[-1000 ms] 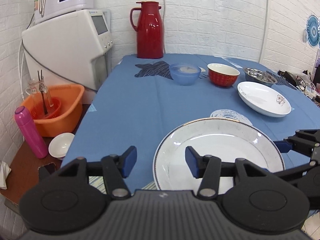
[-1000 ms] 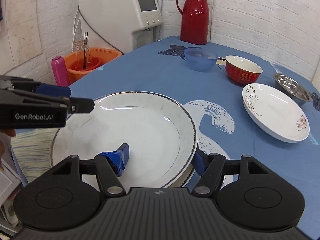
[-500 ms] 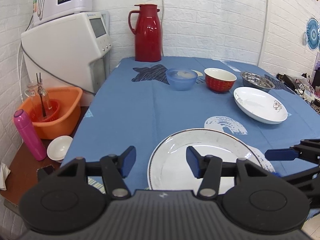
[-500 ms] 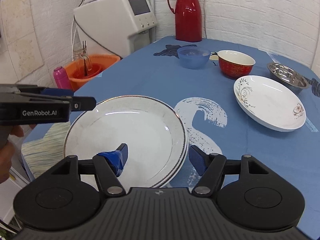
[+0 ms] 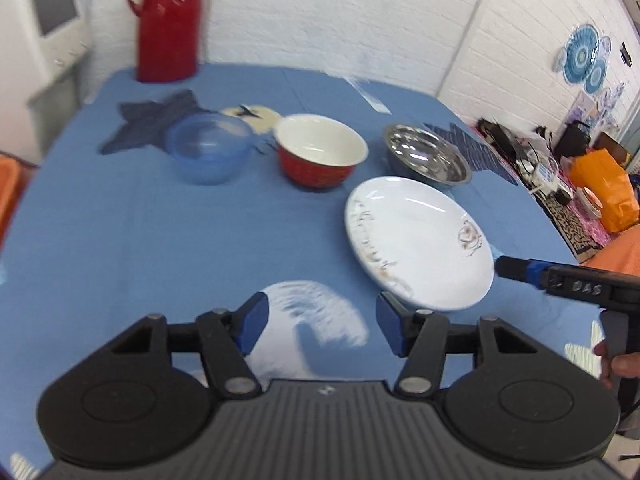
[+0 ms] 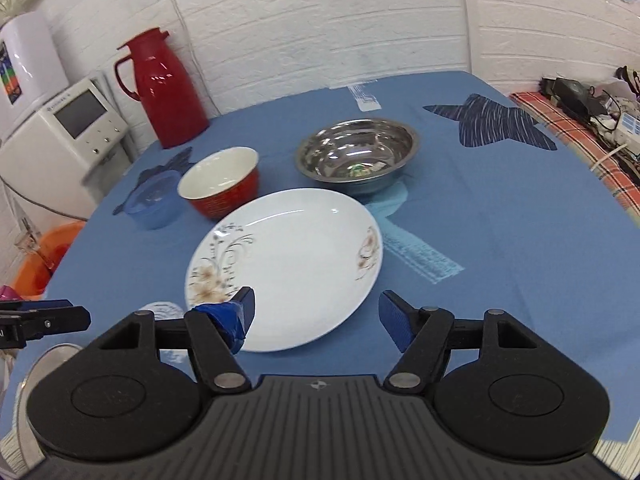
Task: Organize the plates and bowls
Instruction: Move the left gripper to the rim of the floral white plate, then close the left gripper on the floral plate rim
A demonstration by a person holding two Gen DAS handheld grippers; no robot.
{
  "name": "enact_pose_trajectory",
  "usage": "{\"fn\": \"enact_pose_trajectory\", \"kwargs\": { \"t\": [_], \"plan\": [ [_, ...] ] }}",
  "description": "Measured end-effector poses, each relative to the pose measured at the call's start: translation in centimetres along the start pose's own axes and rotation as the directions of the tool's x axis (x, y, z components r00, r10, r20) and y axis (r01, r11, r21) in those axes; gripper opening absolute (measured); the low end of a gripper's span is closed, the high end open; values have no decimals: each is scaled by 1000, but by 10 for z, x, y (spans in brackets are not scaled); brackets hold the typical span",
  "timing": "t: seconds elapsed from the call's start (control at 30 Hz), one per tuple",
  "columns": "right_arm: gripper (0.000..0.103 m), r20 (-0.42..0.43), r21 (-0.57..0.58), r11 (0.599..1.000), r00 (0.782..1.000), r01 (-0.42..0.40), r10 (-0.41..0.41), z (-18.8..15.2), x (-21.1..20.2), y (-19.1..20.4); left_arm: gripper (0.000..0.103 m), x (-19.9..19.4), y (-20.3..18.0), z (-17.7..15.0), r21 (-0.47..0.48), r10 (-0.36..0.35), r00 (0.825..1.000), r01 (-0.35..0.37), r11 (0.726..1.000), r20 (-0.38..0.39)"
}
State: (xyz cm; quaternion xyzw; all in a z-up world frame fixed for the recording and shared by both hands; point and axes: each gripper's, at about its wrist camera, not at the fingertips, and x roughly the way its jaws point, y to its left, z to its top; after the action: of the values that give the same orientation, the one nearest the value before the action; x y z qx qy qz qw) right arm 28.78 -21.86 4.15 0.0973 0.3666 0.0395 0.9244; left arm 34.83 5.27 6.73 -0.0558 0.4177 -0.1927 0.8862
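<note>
White plate [image 6: 288,264]: floral print, flat, near-centre on blue tablecloth [image 6: 500,240].
Right gripper [image 6: 316,314]: jaws apart, empty.
Left gripper [image 5: 318,322]: jaws apart, empty.
Writing: "DAS", blurred.

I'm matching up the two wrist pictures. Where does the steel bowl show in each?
Left wrist: the steel bowl sits upper right of centre, just behind the floral plate.
Right wrist: the steel bowl sits just above centre, again behind the floral plate.
Shared landmark: the red jug at the table's far edge by the wall.
</note>
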Motion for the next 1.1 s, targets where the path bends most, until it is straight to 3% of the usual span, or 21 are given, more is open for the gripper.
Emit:
{"fn": "enact_pose_trajectory", "kwargs": {
  "t": [0.07,0.17,0.37,0.57,1.1],
  "plan": [
    [55,-30,-20,999,999,36,-36,9,20,-7,60,31,-10,16,16,-34,998,34,999,-43],
    [55,-67,-36,997,995,66,-68,21,48,-14,60,73,-21,31,17,-8,994,10,1000,-109],
    [57,-122,-81,994,989,72,-81,25,85,-16,60,115,-29,39,36,4,987,2,999,-159],
    [62,-61,-135,990,998,27,-35,19,85,-11,60,122,-32,41,68,8,989,2,998,-145],
    [73,-84,-155,988,996,23,-36,19,89,-2,69,123,-43,31,133,43,993,-28,991,-111]
  ]
}}
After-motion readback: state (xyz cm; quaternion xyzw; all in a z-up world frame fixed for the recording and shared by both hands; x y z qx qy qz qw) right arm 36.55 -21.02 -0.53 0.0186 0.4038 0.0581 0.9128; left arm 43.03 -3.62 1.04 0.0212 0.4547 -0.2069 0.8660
